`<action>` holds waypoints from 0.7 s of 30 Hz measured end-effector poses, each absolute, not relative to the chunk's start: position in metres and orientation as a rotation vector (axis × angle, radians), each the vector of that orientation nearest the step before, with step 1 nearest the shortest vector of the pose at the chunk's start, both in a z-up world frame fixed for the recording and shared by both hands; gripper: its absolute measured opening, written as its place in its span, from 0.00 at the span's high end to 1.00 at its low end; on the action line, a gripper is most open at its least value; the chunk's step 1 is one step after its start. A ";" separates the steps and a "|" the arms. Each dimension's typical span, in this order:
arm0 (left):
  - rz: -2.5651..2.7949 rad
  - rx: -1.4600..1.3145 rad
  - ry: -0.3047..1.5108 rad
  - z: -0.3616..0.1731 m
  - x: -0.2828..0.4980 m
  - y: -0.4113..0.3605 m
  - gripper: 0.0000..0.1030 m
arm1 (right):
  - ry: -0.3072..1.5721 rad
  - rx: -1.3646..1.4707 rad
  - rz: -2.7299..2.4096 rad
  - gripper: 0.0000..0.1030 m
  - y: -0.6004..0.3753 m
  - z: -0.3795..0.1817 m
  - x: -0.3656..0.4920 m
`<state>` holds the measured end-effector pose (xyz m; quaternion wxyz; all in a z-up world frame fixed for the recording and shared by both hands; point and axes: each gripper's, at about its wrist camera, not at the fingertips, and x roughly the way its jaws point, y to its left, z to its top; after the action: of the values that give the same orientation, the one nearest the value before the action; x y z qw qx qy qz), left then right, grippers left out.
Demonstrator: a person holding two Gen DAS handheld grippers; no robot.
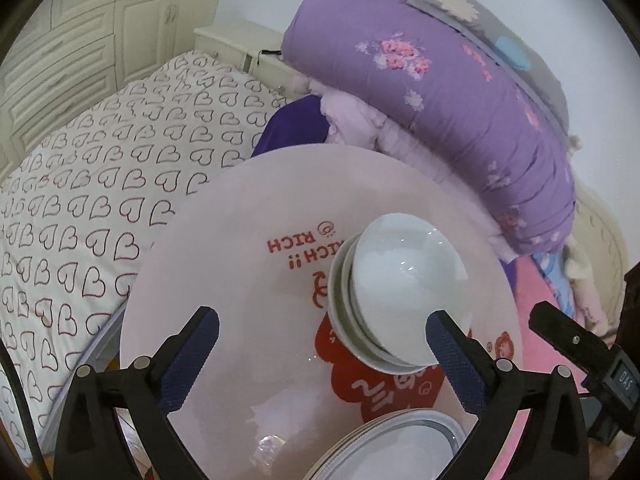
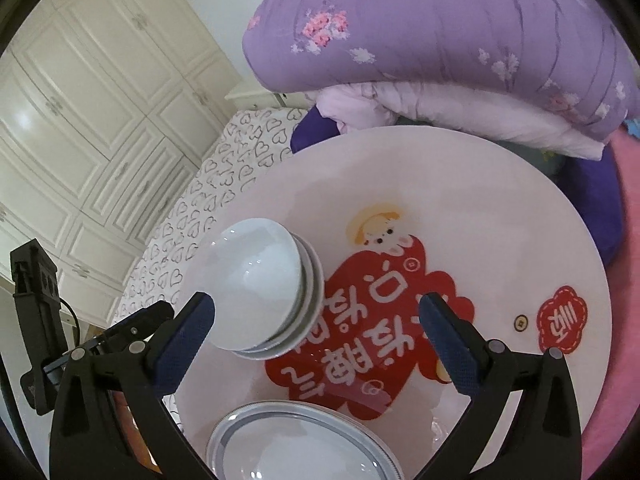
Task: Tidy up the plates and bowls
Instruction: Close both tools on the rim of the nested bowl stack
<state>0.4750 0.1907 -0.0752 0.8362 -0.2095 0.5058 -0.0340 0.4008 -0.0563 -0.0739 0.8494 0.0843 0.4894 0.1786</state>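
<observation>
A stack of three white bowls (image 1: 394, 292) stands on a round pale pink table (image 1: 240, 248) with red print. A stack of white plates with grey rims (image 1: 392, 446) lies at the table's near edge. My left gripper (image 1: 322, 330) is open and empty, above the table, with the bowls by its right finger. In the right wrist view the bowls (image 2: 264, 284) are by the left finger of my right gripper (image 2: 316, 316), which is open and empty. The plates (image 2: 300, 444) lie below it, on the table (image 2: 460, 200).
A bed with a heart-print sheet (image 1: 92, 200) lies left of the table. A folded purple floral quilt (image 1: 460, 92) is piled behind it. White wardrobe doors (image 2: 80, 120) stand at the left. The other gripper's body (image 1: 588, 352) shows at the right.
</observation>
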 end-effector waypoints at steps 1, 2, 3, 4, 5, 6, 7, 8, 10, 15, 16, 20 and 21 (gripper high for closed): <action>-0.067 -0.454 1.080 -0.078 0.477 0.192 0.01 | 1.036 0.177 0.374 0.00 -0.058 -0.076 0.402; -0.064 -0.463 1.088 -0.081 0.477 0.194 0.01 | 1.042 0.178 0.372 0.00 -0.059 -0.078 0.402; -0.062 -0.470 1.096 -0.083 0.480 0.194 0.01 | 1.051 0.179 0.370 0.00 -0.059 -0.081 0.404; -0.060 -0.478 1.105 -0.086 0.482 0.195 0.01 | 1.057 0.179 0.369 0.00 -0.060 -0.083 0.405; -0.061 -0.488 1.113 -0.090 0.483 0.196 0.01 | 1.063 0.178 0.370 0.00 -0.059 -0.086 0.406; -0.061 -0.494 1.118 -0.091 0.488 0.195 0.01 | 1.073 0.177 0.372 0.00 -0.058 -0.090 0.408; -0.061 -0.502 1.126 -0.094 0.491 0.194 0.01 | 1.081 0.175 0.375 0.00 -0.057 -0.093 0.409; -0.062 -0.511 1.134 -0.096 0.493 0.194 0.01 | 1.091 0.171 0.379 0.00 -0.055 -0.096 0.411; -0.072 -0.528 1.144 -0.101 0.499 0.192 0.01 | 1.108 0.169 0.390 0.00 -0.050 -0.103 0.415; -0.085 -0.537 1.170 -0.113 0.511 0.185 0.01 | 1.150 0.169 0.412 0.00 -0.039 -0.119 0.424; -0.085 -0.542 1.176 -0.115 0.514 0.183 0.01 | 1.156 0.170 0.414 0.00 -0.038 -0.122 0.425; -0.081 -0.563 1.180 -0.122 0.519 0.181 0.01 | 1.175 0.173 0.416 0.00 -0.037 -0.129 0.430; -0.080 -0.565 1.181 -0.123 0.521 0.180 0.01 | 1.179 0.175 0.418 0.00 -0.037 -0.131 0.431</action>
<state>0.5208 0.1803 -0.1231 0.7927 -0.2627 0.5489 -0.0374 0.4311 -0.0370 -0.1309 0.8070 0.0816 0.5513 0.1952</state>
